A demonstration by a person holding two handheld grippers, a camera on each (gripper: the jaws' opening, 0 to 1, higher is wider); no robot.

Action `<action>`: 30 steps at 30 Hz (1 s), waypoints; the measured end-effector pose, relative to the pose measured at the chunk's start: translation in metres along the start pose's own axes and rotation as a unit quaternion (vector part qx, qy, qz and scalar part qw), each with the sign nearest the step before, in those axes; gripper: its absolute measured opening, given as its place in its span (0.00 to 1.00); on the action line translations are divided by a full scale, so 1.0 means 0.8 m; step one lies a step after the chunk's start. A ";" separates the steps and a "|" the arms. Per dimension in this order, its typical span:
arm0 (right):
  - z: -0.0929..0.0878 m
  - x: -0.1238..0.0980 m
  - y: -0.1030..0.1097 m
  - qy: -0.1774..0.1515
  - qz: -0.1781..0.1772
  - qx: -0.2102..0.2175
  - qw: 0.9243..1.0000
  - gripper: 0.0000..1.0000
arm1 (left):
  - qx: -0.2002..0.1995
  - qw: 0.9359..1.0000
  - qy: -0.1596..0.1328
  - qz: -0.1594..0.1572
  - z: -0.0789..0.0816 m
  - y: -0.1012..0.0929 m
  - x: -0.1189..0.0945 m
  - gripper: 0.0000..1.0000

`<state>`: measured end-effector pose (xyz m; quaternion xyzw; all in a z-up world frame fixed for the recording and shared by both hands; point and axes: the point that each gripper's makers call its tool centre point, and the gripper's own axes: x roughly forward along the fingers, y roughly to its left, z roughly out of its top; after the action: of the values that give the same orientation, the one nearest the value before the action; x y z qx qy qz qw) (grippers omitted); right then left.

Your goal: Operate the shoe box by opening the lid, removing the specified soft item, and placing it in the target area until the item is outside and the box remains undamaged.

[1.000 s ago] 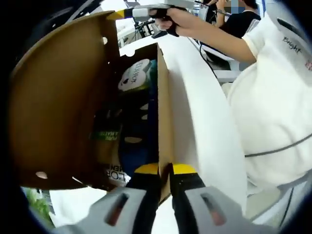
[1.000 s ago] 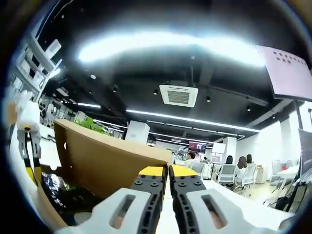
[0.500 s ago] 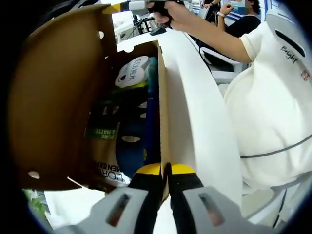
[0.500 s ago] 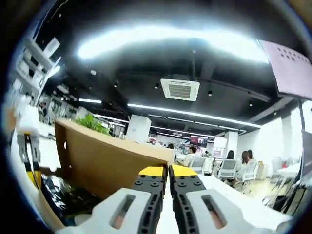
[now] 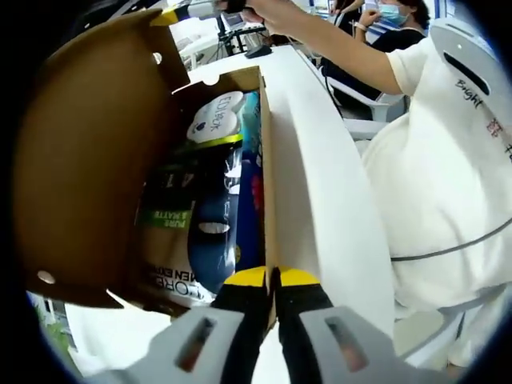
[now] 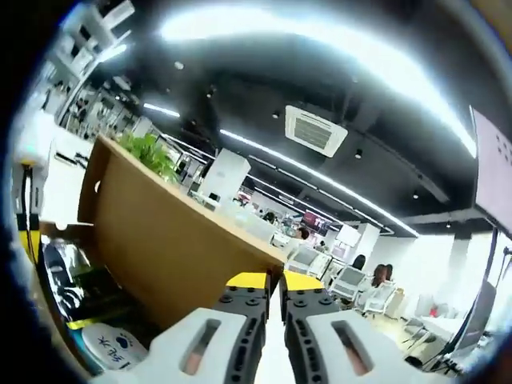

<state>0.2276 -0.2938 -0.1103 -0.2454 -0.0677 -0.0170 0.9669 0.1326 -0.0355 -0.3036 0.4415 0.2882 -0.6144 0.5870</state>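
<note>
The brown cardboard shoe box [image 5: 266, 176] lies on a white table, its lid [image 5: 88, 160] swung up to the left. Inside lie a white pouch [image 5: 214, 120], a blue soft item [image 5: 212, 240] and printed plastic packs. My left gripper [image 5: 274, 278] is shut on the near end of the box's side wall. At the top, my right gripper [image 5: 172, 14] pinches the lid's far corner, held by a hand. In the right gripper view, my right gripper [image 6: 274, 282] is shut on the lid [image 6: 176, 240]. The left gripper [image 6: 28, 216] and the white pouch [image 6: 108, 348] are at the left.
The white table [image 5: 312, 184] runs along the right of the box. A person in a white shirt [image 5: 448, 160] stands close on the right, and another person [image 5: 384, 36] sits behind. Office desks, chairs and a ceiling air unit [image 6: 316, 128] lie beyond the lid.
The lid has swung further back with my right gripper, and more of the contents show. The right gripper view has rolled. My left gripper keeps its hold on the wall.
</note>
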 end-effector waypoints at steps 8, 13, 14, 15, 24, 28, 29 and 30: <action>-0.001 0.016 -0.003 0.049 0.015 0.020 0.999 0.01 | 0.023 1.000 -0.002 0.011 0.000 -0.001 -0.001 0.03; -0.003 0.030 -0.003 0.052 -0.003 -0.006 0.999 0.02 | 0.015 1.000 -0.013 0.011 0.001 0.000 -0.002 0.03; -0.004 0.034 -0.003 0.047 0.003 0.025 0.999 0.01 | 0.015 1.000 -0.014 0.010 0.001 0.000 -0.002 0.03; -0.003 0.034 -0.003 0.044 0.007 0.059 0.997 0.01 | 0.016 1.000 -0.013 0.010 0.001 0.000 -0.002 0.03; -0.006 0.038 -0.007 0.015 0.010 0.118 0.993 0.00 | 0.021 1.000 -0.014 0.016 0.001 0.002 -0.002 0.03; -0.007 0.032 -0.010 0.008 0.027 0.185 0.982 0.00 | 0.025 0.999 -0.016 0.016 0.002 0.002 -0.002 0.03; -0.008 0.030 -0.009 0.005 0.025 0.178 0.984 0.00 | 0.023 0.999 -0.015 0.016 0.001 0.002 -0.001 0.03; -0.006 0.029 -0.008 -0.003 0.020 0.166 0.986 0.00 | 0.021 1.000 -0.014 0.015 0.001 0.003 -0.001 0.03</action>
<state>0.2510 -0.3020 -0.1083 -0.0826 -0.0671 0.0147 0.9942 0.1344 -0.0364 -0.3019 0.4490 0.2603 -0.6180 0.5905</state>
